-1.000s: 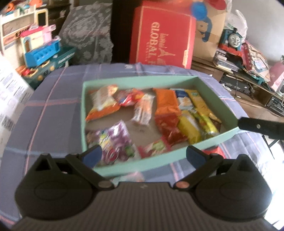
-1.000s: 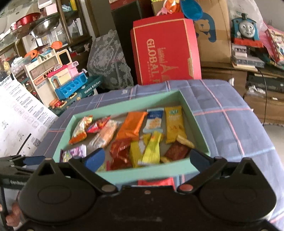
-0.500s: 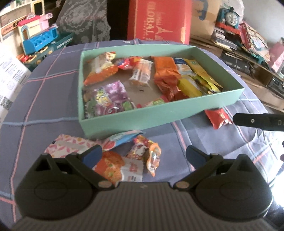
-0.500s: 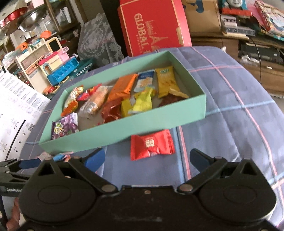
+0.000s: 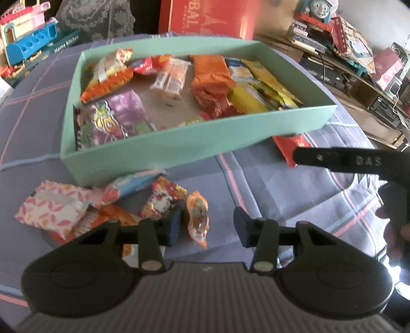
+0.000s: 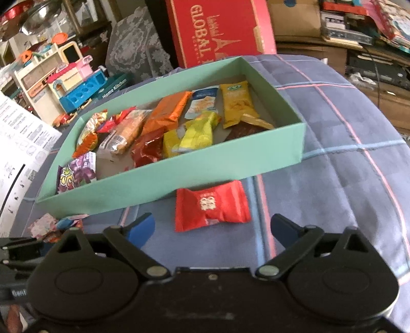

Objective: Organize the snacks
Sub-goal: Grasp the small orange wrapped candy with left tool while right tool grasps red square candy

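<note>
The red packet [image 5: 287, 146] by the green box's [image 5: 179, 143] near right corner is half covered in the left wrist view — the box wall hides its top, the right gripper's finger [image 5: 333, 157] its lower end. The loose snack pile [image 6: 56, 225] near the tablecloth's [image 6: 333, 166] left edge is mostly cut off by the left gripper's body in the right wrist view. Print on the small orange packet [image 5: 196, 220] is blurred — possibly a cartoon figure.

Red carton [image 6: 217, 33], toy kitchen [image 6: 51, 79], toy train [image 5: 317, 10].
</note>
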Demonstrator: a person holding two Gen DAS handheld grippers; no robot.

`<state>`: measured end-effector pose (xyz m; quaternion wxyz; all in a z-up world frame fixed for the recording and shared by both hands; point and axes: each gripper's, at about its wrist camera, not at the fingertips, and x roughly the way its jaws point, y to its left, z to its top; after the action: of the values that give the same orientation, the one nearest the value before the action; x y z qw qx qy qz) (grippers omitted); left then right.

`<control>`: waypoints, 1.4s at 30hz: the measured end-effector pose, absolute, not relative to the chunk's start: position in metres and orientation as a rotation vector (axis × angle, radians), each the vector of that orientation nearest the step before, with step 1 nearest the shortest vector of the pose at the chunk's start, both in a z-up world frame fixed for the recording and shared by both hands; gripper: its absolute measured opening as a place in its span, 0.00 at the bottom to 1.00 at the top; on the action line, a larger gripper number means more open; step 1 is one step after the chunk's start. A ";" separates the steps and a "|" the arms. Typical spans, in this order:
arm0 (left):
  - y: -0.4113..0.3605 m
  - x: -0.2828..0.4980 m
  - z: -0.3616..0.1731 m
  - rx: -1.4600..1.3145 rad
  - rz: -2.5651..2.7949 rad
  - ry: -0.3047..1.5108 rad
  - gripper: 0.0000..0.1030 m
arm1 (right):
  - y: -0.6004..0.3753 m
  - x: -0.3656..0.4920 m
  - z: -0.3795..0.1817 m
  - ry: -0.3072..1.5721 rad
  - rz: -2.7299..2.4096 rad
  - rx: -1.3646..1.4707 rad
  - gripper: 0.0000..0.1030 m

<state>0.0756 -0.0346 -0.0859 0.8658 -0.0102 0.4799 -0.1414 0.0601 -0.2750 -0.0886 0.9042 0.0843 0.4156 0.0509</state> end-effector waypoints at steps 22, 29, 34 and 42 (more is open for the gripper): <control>-0.049 0.072 -0.088 0.051 -0.283 0.978 0.20 | -0.255 0.059 -0.098 0.813 0.124 -0.011 0.36; -0.051 0.068 -0.087 0.040 -0.305 0.988 0.20 | -0.269 0.046 -0.085 0.803 0.110 0.060 0.20; -0.050 0.063 -0.082 0.032 -0.311 0.974 0.20 | -0.281 0.038 -0.079 0.801 0.087 0.129 0.17; -0.044 0.057 -0.068 -0.012 -0.331 0.941 0.20 | -0.287 0.022 -0.060 0.768 0.078 0.161 0.05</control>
<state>0.0572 -0.0443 -0.0675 0.8781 -0.0059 0.4513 -0.1588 0.0215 -0.2872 -0.0600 0.9232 0.0784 0.3744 0.0381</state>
